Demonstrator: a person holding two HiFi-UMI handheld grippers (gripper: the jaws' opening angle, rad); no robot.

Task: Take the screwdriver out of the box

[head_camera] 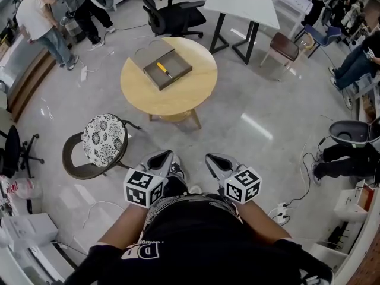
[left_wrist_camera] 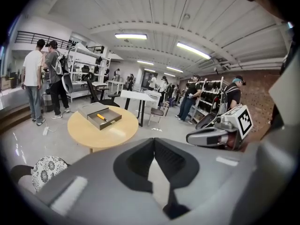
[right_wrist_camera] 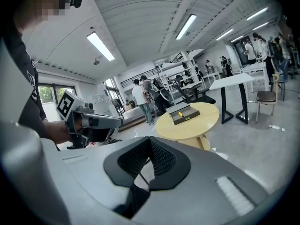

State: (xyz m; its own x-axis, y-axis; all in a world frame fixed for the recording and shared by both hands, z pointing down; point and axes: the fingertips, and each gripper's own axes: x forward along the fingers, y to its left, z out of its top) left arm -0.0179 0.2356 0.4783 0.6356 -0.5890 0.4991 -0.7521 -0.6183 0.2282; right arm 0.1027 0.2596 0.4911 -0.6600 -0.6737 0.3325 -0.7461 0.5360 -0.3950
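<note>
Yellow screwdriver (head_camera: 164,70), grey box (head_camera: 180,68), tan table (head_camera: 178,103)

Likely a lab hall, metal shelving racks (left_wrist_camera: 86,60), office chair (head_camera: 178,13), white work table (head_camera: 243,5), strip lights (left_wrist_camera: 131,36).

One round table (head_camera: 178,100) at twelve o'clock, one box (head_camera: 180,76) on it, one screwdriver (head_camera: 163,70) inside, one patterned chair (head_camera: 104,138) at ten o'clock, two grippers, left gripper (head_camera: 165,155), right gripper (head_camera: 212,158)

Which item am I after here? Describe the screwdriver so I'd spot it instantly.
Find the round wooden table in the middle of the floor, beyond the chair with the patterned cushion. On it sits an open grey box, and the screwdriver lies inside. Its bright yellow handle stands out against the grey around it.
</note>
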